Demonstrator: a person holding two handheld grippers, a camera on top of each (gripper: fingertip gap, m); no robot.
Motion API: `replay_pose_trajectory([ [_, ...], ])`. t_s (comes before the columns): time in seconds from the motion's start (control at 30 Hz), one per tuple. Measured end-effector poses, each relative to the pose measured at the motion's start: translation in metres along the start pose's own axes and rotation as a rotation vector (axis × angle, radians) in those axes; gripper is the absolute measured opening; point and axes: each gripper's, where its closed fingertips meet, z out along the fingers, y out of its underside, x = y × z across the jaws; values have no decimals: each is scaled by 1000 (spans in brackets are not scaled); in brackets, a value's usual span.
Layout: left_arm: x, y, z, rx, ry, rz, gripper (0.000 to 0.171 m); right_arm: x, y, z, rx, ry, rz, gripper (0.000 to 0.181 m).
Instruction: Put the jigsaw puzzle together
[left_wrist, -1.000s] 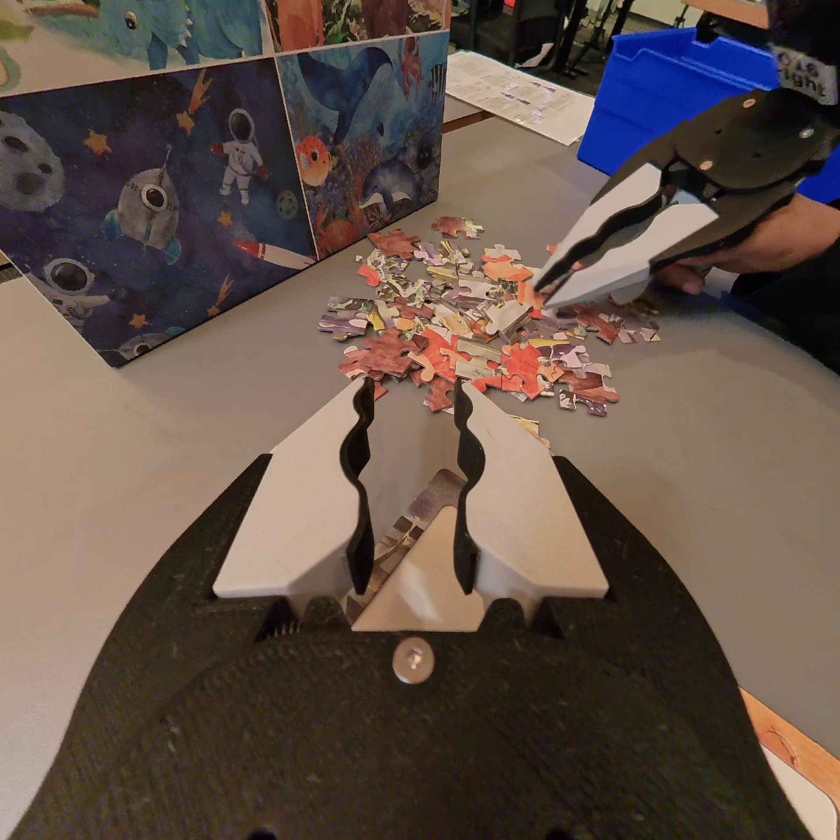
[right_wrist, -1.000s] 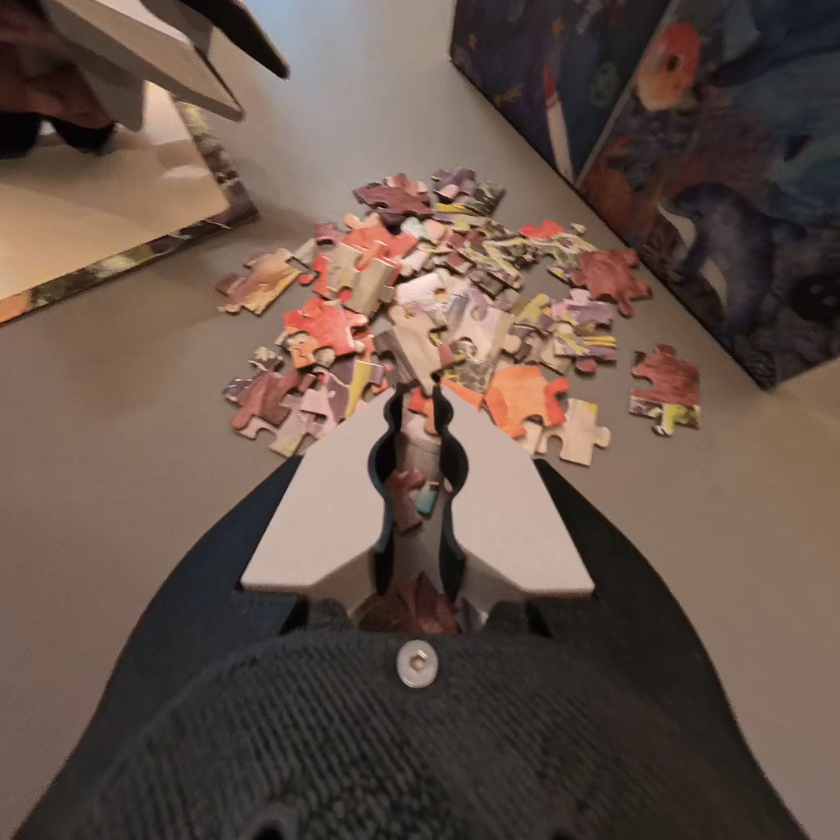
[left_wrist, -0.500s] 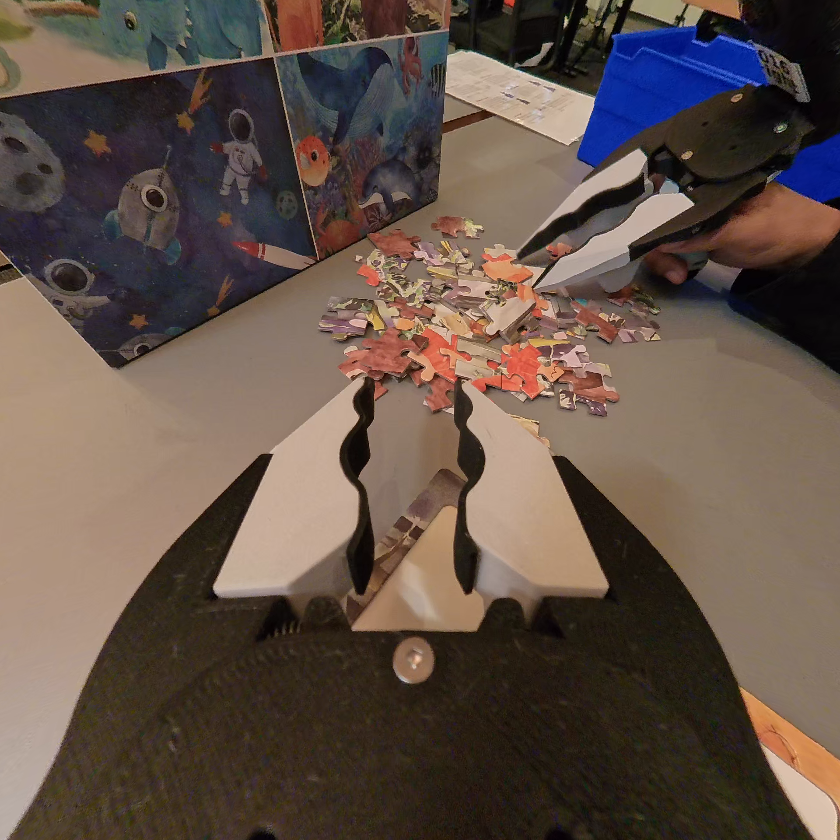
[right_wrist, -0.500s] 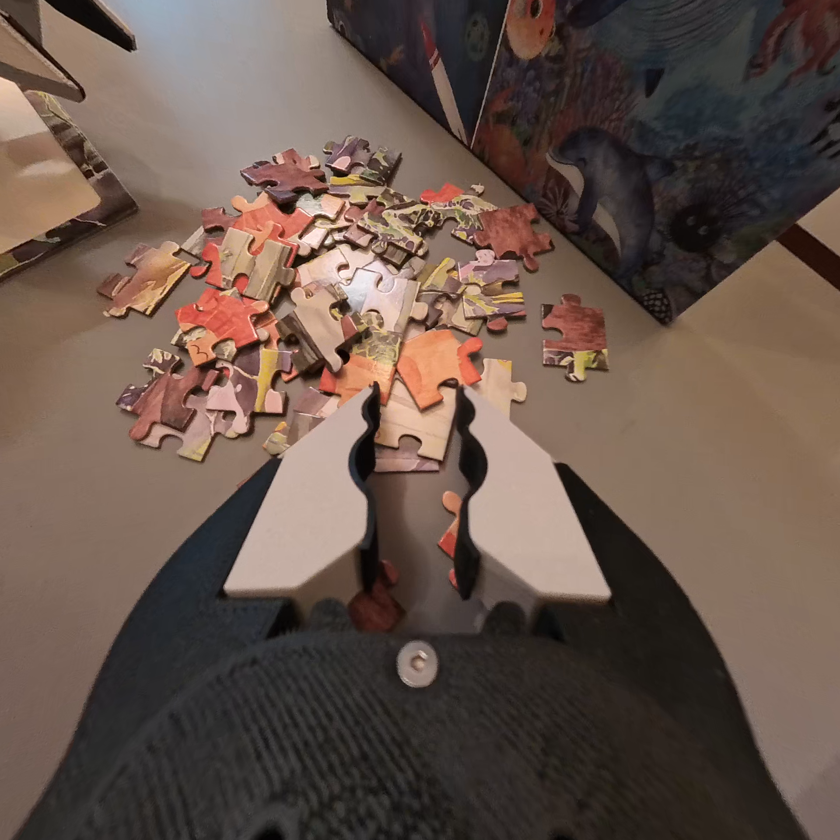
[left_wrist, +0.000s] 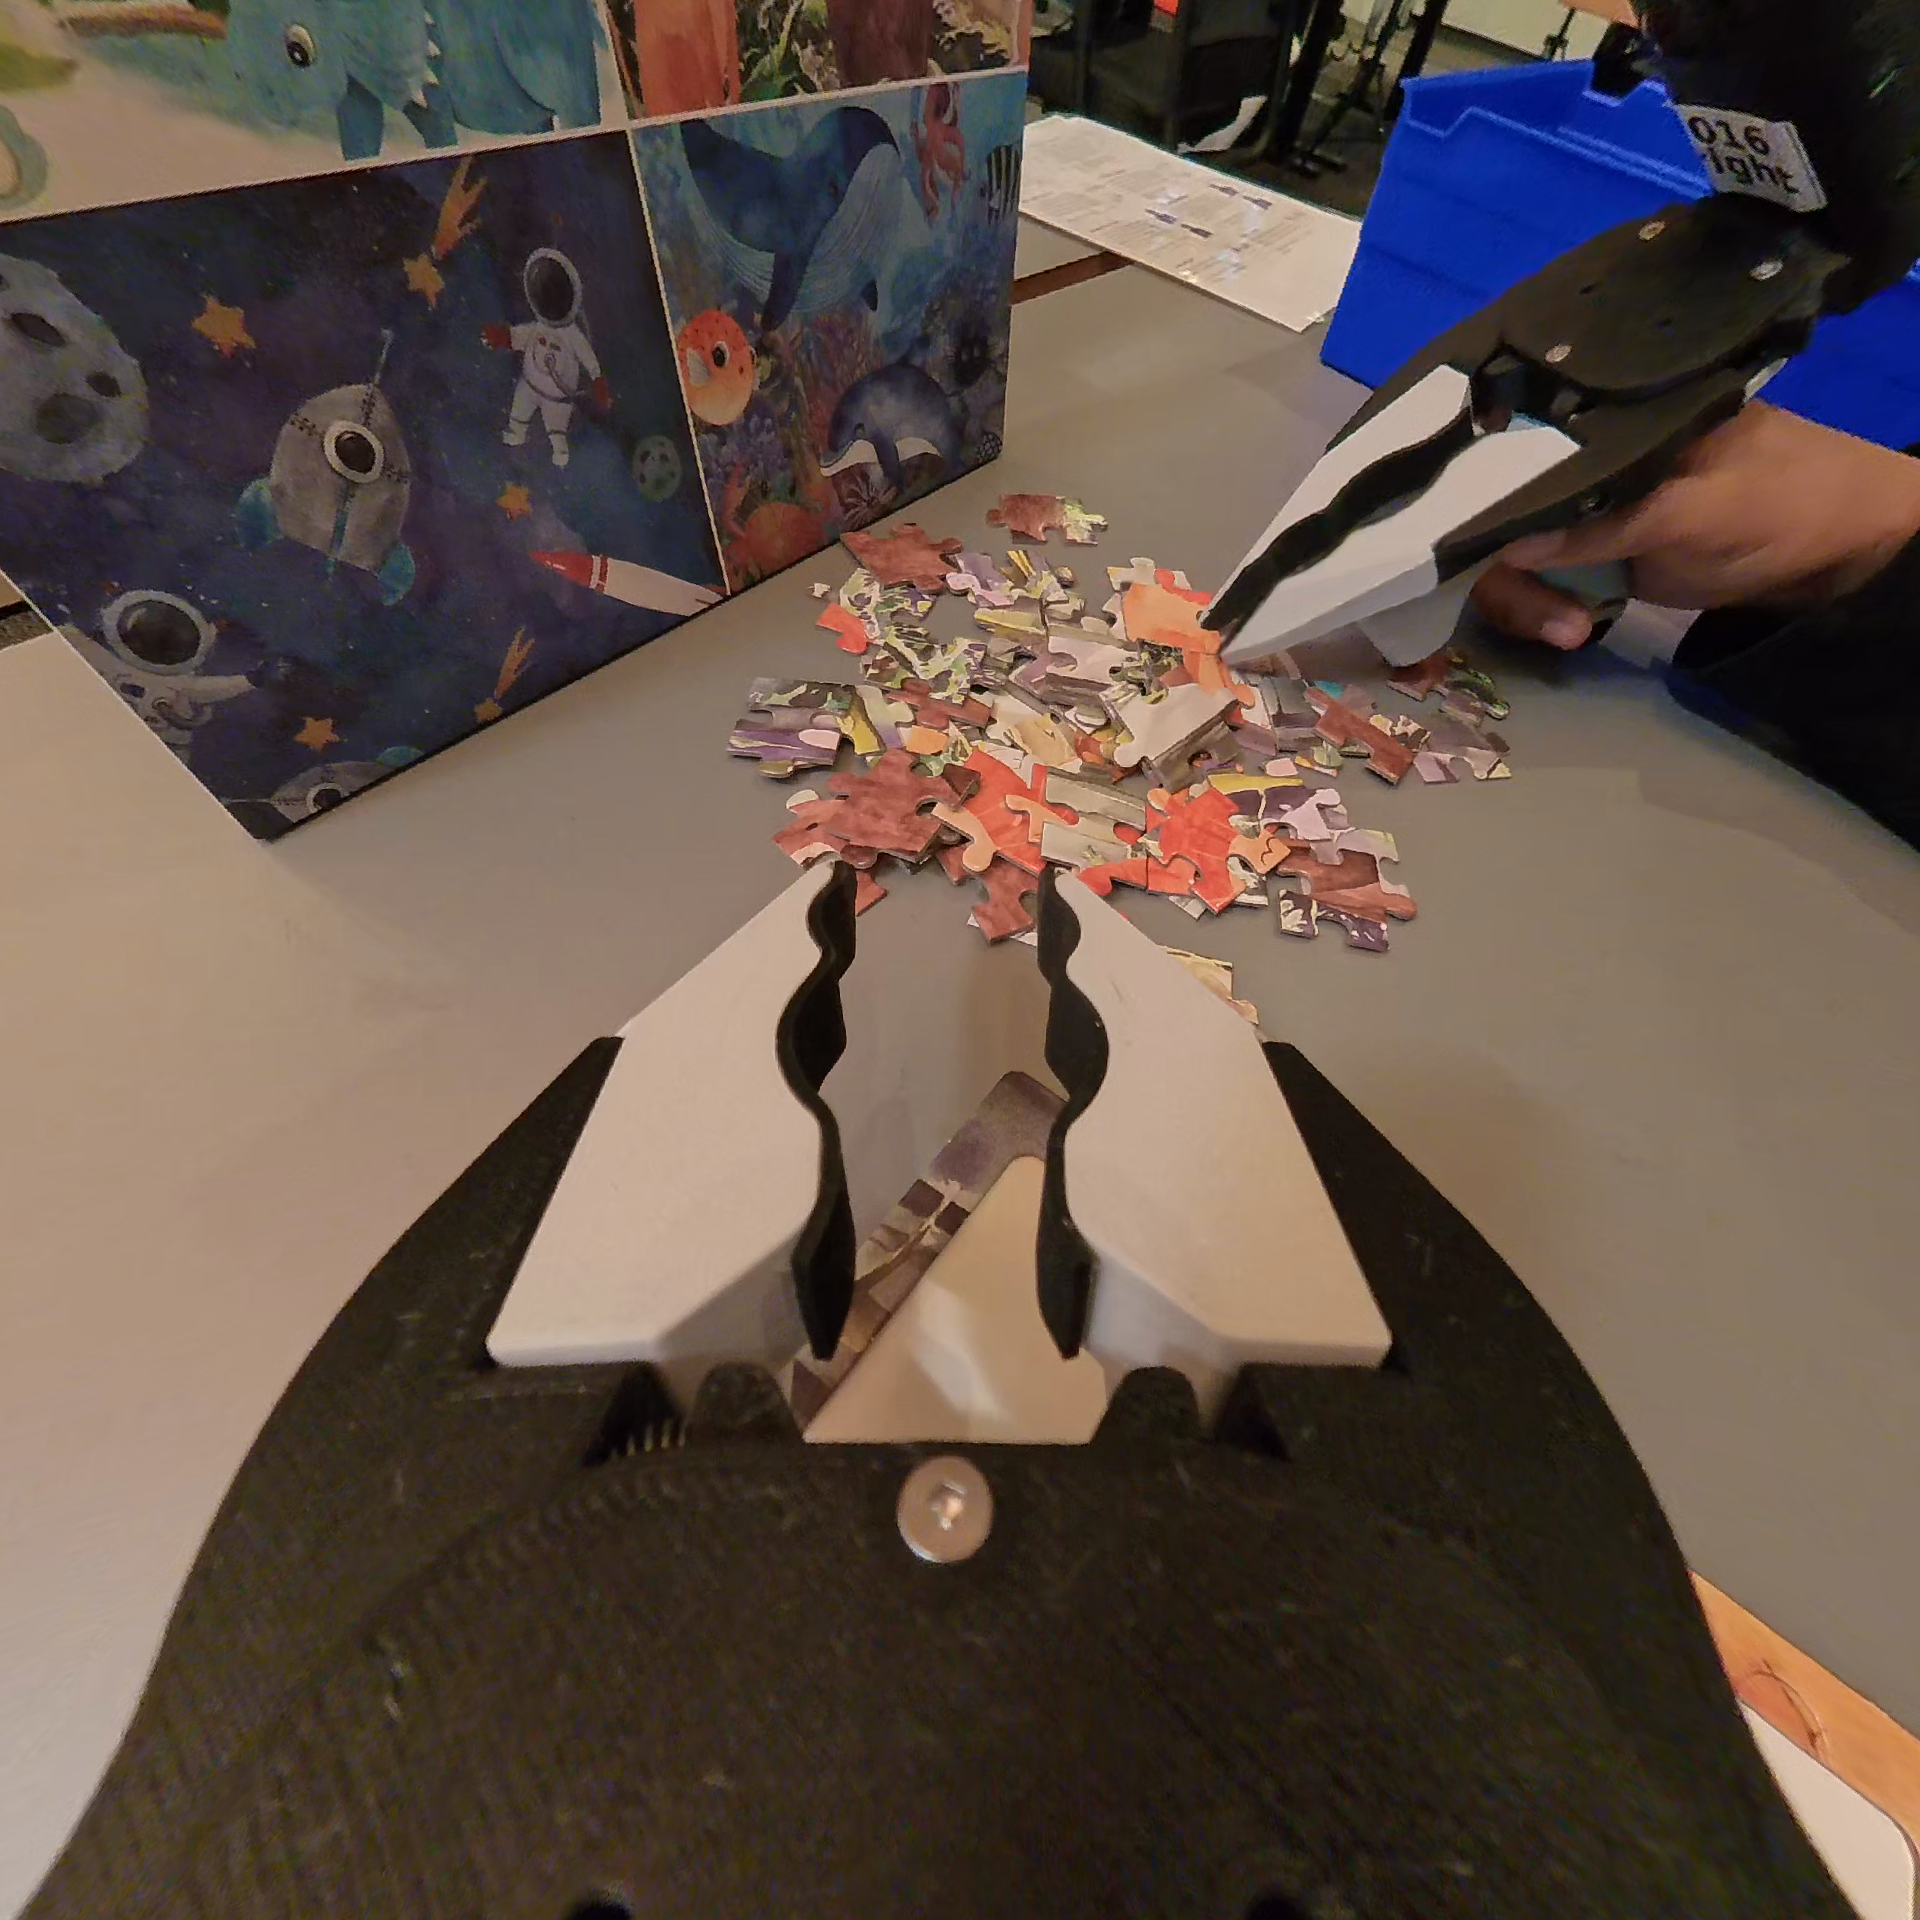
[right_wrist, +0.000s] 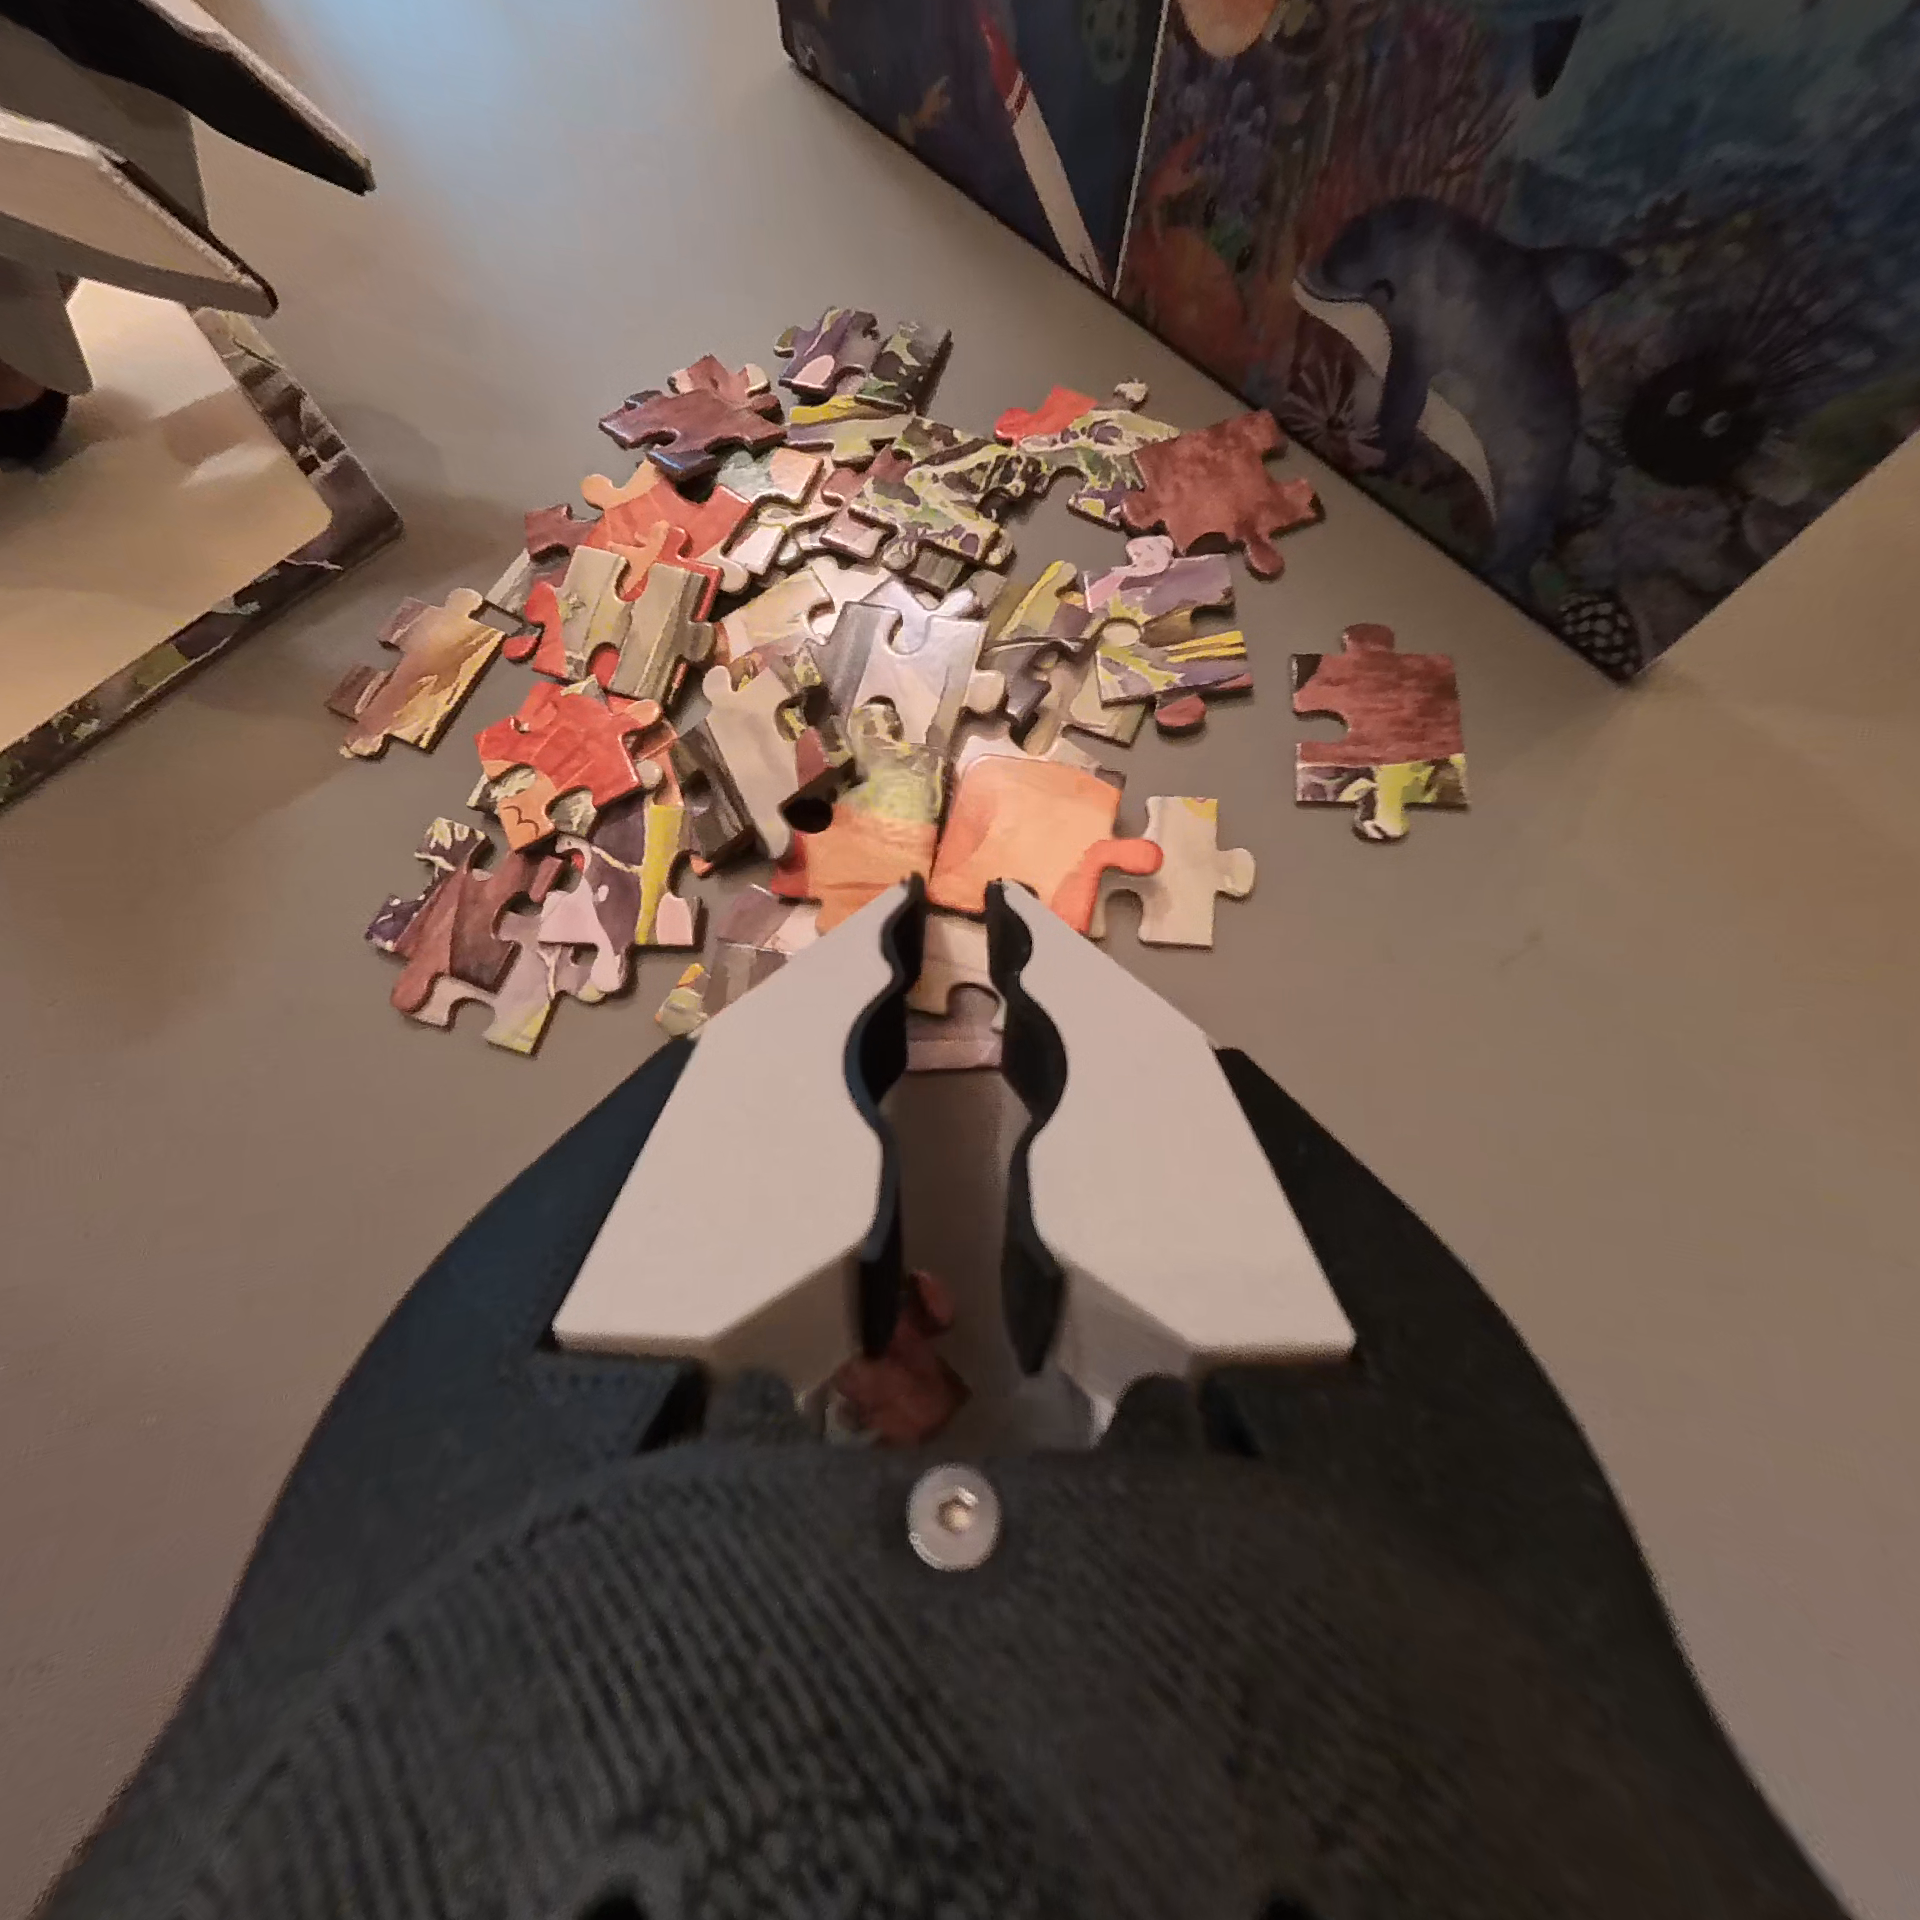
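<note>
Since half a second ago the right gripper (right_wrist: 954, 894) has dropped back onto the near edge of the heap of loose jigsaw pieces (left_wrist: 1101, 727), its jaws narrowed to a slim gap with the tips at an orange piece (right_wrist: 1023, 831), though nothing shows clamped between them. That heap lies on the grey table (left_wrist: 416, 987) just in front of the picture-printed puzzle box (left_wrist: 499, 416), with one brown piece (right_wrist: 1382, 727) apart at the box's corner. On the far side of the heap from the box, the left gripper (left_wrist: 940, 894) hovers with jaws apart and empty above the puzzle tray (right_wrist: 156, 561), and a blue bin (left_wrist: 1538, 208) stands well beyond the box.
</note>
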Motion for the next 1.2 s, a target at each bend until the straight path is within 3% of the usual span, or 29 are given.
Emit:
replay_pose_trajectory([
  [0.3,1,0,0,3,-6,15,33,6,-9,-10,74,-1,48,9],
  [0.43,-2,-5,-5,34,-3,-13,33,-8,-24,-17,140,-44,25,8],
  [0.57,-19,-34,-35,122,-49,-46,34,-50,-49,-20,184,-103,-69,9],
  [0.63,-32,-50,-67,177,-123,-62,34,-88,-65,-18,220,-179,-110,9],
  [0.7,-35,-46,-103,153,-164,-105,35,-135,-76,-13,233,-274,-161,9],
  [0.8,-31,-4,-161,-8,-240,-101,38,-202,-79,1,202,-405,-264,9],
  [1.0,-24,123,-268,-337,-590,-125,23,-299,-69,35,80,-605,-389,9],
  [1.1,-17,165,-299,-390,-684,-166,21,-325,-60,56,5,-627,-466,9],
  [1.2,-14,183,-324,-384,-728,-168,22,-341,-54,65,-21,-653,-499,9],
])
